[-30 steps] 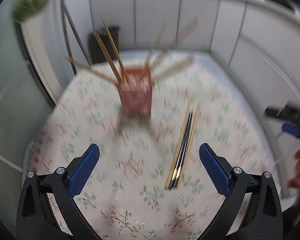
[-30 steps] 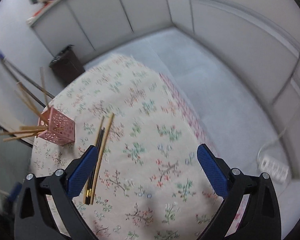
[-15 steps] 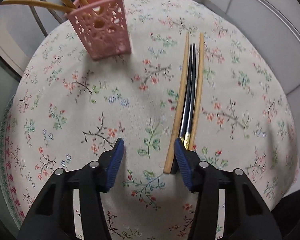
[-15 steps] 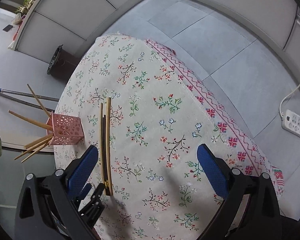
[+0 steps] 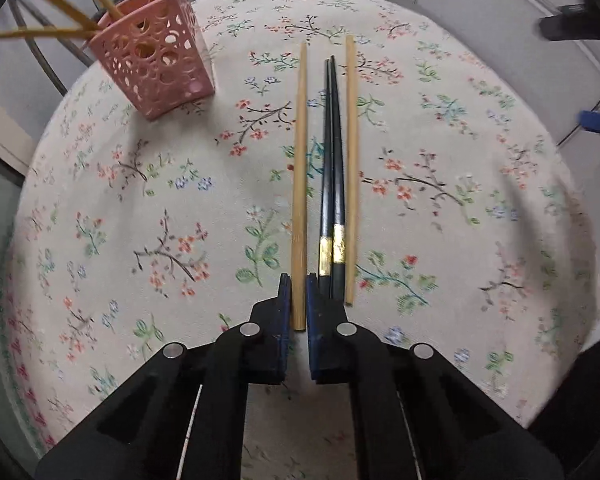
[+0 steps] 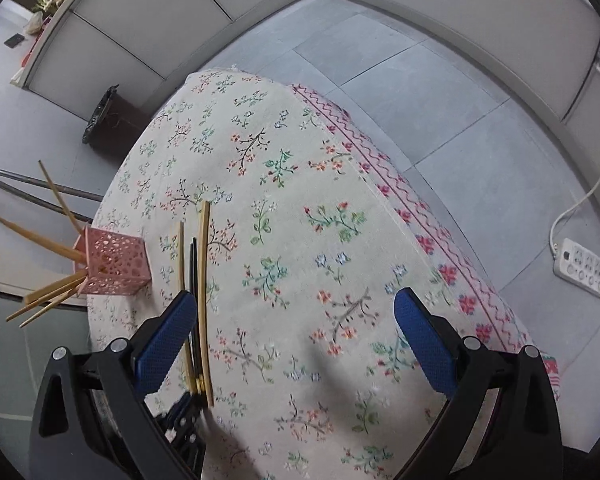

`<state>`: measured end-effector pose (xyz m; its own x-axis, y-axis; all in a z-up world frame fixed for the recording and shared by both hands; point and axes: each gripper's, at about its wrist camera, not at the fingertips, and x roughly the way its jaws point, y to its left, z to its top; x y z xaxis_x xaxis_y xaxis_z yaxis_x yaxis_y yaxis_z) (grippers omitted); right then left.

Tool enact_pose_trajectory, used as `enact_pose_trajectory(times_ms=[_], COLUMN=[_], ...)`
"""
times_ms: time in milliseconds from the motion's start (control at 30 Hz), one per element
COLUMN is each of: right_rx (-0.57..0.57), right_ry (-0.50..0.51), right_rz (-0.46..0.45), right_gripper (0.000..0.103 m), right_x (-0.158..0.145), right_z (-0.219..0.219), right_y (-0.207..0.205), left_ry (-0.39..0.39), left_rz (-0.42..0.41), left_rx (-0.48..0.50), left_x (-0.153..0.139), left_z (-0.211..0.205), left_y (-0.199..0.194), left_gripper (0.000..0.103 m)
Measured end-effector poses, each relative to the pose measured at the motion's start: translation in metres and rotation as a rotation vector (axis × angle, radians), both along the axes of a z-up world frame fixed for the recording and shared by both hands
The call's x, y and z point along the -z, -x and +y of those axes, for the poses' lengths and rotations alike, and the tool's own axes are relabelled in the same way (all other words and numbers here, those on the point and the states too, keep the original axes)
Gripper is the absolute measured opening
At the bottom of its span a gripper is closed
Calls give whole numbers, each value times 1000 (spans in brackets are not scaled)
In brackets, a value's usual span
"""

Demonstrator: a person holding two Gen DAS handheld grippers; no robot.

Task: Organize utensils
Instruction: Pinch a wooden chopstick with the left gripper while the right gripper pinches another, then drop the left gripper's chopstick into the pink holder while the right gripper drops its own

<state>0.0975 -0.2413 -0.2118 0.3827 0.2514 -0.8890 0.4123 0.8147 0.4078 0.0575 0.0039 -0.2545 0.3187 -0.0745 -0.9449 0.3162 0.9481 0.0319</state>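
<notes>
Four chopsticks lie side by side on the floral tablecloth (image 5: 440,208): a left wooden chopstick (image 5: 299,184), two black chopsticks (image 5: 332,160) with gold bands, and a right wooden chopstick (image 5: 352,152). My left gripper (image 5: 296,284) is shut on the near end of the left wooden chopstick, which still rests on the cloth. A pink perforated holder (image 5: 156,68) with several wooden chopsticks stands at the far left; it also shows in the right wrist view (image 6: 114,266). My right gripper (image 6: 296,312) is open and empty above the table, with the chopsticks (image 6: 202,280) by its left finger.
The round table's edge (image 6: 420,236) drops to a grey tiled floor on the right. A white power strip (image 6: 584,268) lies on the floor. A dark bin (image 6: 112,120) stands beyond the table. Mop handles (image 6: 40,188) lean behind the holder.
My left gripper has come down to the table and closed from wide open onto the left wooden chopstick's near end. My right gripper stays open, its view shifted slightly.
</notes>
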Motion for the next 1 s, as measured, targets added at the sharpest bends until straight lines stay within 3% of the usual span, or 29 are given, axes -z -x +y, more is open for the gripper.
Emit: enact_pose_trajectory(times_ms=[100,333,500,633,667,700,733,867,1000], right_rx=[-35,-99,-92,-146,-152,-172,-162,-115,-122], right_ry=[0,0,20,103,158,187,184,127,100], right_rz=[7,-7,33,61,47,66,68,47,-32], right_gripper=[96,92,72,54,29,13,8,7,7], right_x=[10,25,51,66,65,67,68,63,26], right_z=[10,55,78,107,114,120,120,100,80], right_y=[-18,-66,-110,-135,-136,-138,-137,-124,-86], left_ry=[9,128,173,203,207,209,212,239,260], left_rz=[-49,-283,-446,-499,-510,-520,-525,-554,-575], left_rx=[2,-19,-69,-96,-102,-106,-108,-117,-113], left_x=[-24,-112,-155,-167,-170,-173,-175,-188,-196], left_z=[4,21,46,54,55,57,60,68,69], left_y=[14,71,94,92,92,92,92,97,102], left_gripper=[6,6,6,6,6,6,6,6,6])
